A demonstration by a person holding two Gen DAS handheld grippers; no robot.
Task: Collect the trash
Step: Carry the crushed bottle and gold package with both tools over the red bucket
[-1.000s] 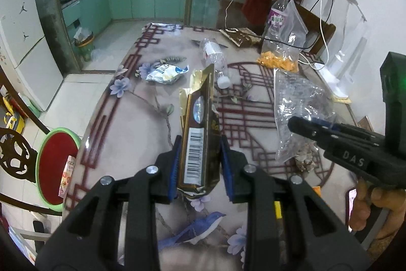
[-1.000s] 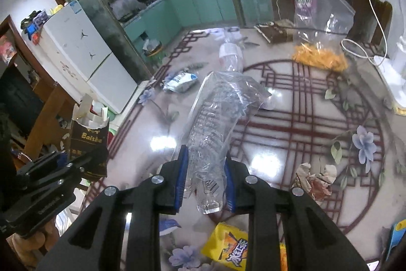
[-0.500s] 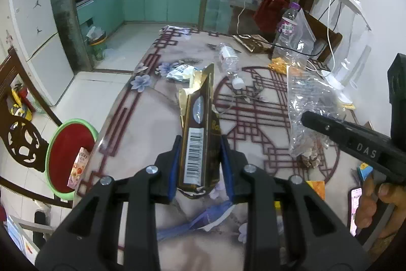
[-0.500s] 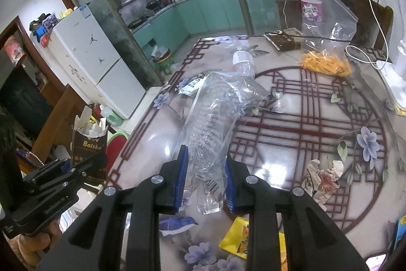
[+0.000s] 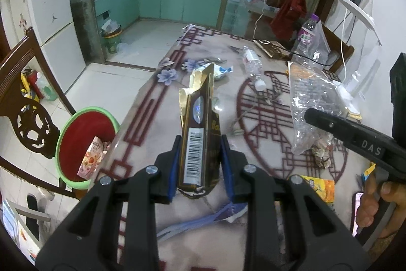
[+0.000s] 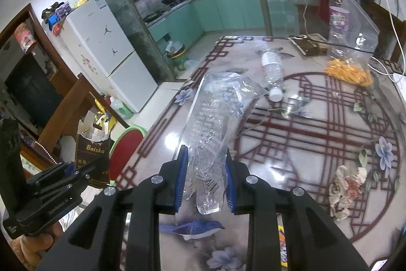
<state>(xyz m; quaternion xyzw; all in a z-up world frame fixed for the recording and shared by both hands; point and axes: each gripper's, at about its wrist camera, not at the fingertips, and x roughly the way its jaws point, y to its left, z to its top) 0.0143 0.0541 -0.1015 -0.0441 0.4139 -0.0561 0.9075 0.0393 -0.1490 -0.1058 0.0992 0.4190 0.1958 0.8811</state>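
My left gripper (image 5: pixel 200 164) is shut on a brown and gold cigarette pack (image 5: pixel 199 133), held upright with its barcode facing me and its torn top open. In the right wrist view the same pack (image 6: pixel 92 151) hangs at the left, over the floor near the table's edge. A crumpled clear plastic wrapper (image 6: pixel 213 123) stands between the blue pads of my right gripper (image 6: pixel 205 179), which is shut on it. From the left wrist view that wrapper (image 5: pixel 309 103) hangs at the right above the table. A green-rimmed red bin (image 5: pixel 83 141) stands on the floor left of the table, with a pink snack packet inside.
On the patterned table (image 6: pixel 304 144) lie an empty water bottle (image 6: pixel 272 67), a crumpled paper wad (image 6: pixel 345 182), a yellow snack packet (image 5: pixel 319 187), a blue-white wrapper (image 5: pixel 220 71) and a clear bag with orange snacks (image 6: pixel 347 70). A wooden chair (image 5: pixel 28 113) stands by the bin.
Both grippers have drawn back and left along the table with their loads still held. The red bin has come further into the left wrist view, closer to the cigarette pack.
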